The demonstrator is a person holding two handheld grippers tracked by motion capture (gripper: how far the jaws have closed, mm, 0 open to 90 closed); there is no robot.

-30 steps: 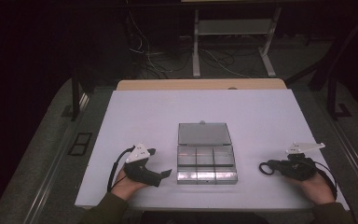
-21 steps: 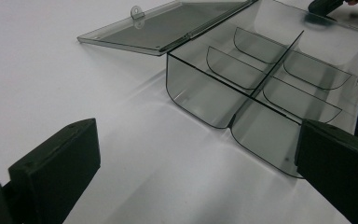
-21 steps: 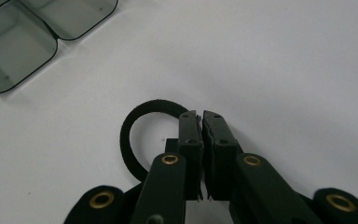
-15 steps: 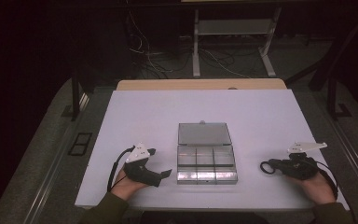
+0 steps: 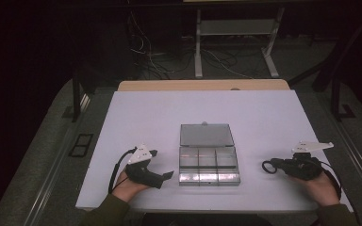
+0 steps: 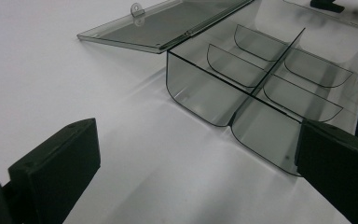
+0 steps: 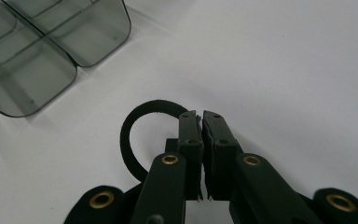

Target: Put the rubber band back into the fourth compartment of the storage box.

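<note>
In the right gripper view we lose part of the black ring: its near arc passes behind the right gripper, so we cannot tell how the closed jaws pinch it. The clear box is cut by the top and left edges there. In the left gripper view the box's far side and its lid run off the top edge, and both jaws of the left gripper are cropped at the bottom. In the high view our forearms leave the bottom edge, the left hand hides that gripper's grip, and the floor behind the table sinks into darkness.
</note>
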